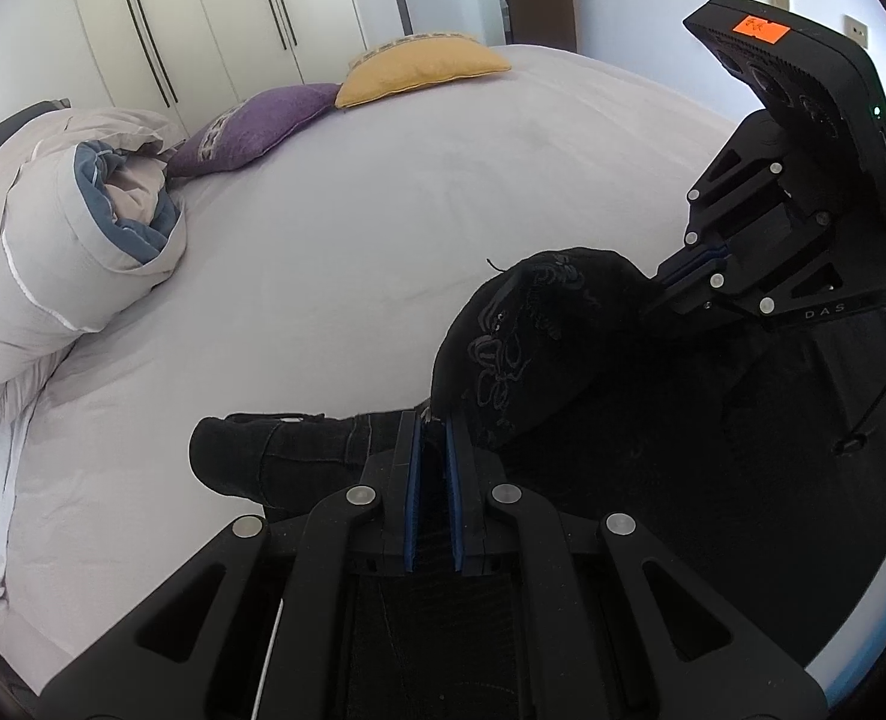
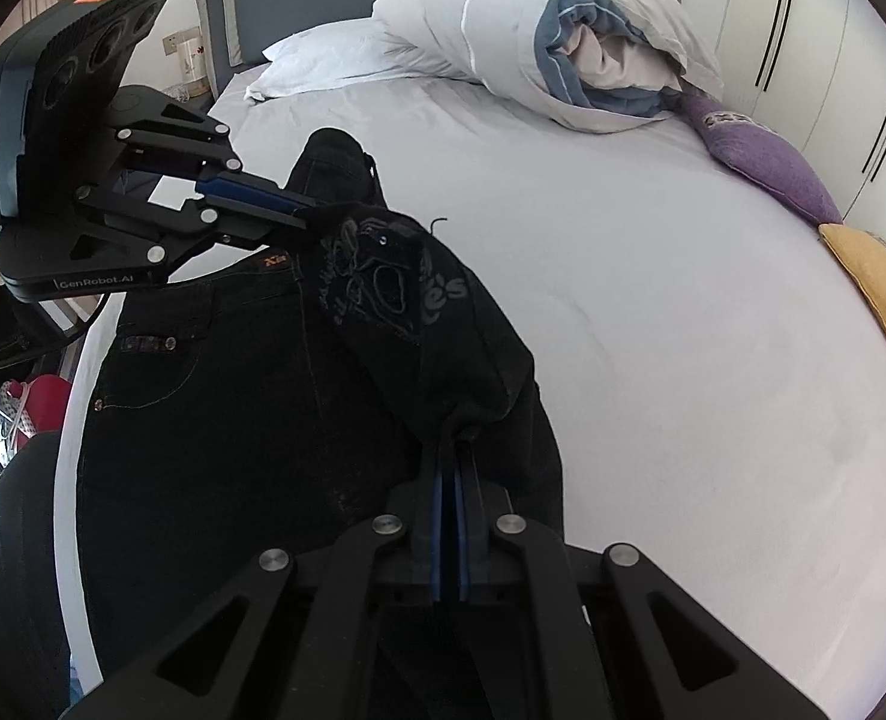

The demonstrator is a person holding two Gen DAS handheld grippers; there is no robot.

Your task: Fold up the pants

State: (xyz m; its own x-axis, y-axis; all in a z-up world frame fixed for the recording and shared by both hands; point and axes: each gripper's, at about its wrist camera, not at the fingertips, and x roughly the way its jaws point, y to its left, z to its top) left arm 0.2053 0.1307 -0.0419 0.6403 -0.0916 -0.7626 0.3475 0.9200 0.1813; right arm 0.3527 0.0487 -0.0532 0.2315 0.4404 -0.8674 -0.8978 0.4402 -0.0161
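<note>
Black denim pants (image 2: 215, 396) lie on the white bed sheet (image 2: 652, 330), waistband toward the near edge. An embroidered leg end (image 1: 502, 336) is lifted and doubled back over the rest of the pants (image 1: 652, 450). My left gripper (image 1: 432, 426) is shut on one corner of that leg end; in the right wrist view the same left gripper (image 2: 317, 210) comes in from the left. My right gripper (image 2: 451, 438) is shut on the other corner of the embroidered leg end (image 2: 407, 300), and the right gripper (image 1: 652, 300) shows at the right of the left wrist view.
A rolled white and blue duvet (image 1: 77, 222) and a white pillow (image 2: 323, 60) lie at the head of the bed. A purple cushion (image 1: 257, 126) and a yellow cushion (image 1: 419, 69) sit along the wardrobe side. White wardrobe doors (image 1: 161, 18) stand beyond. A red object (image 2: 44, 402) lies off the bed's edge.
</note>
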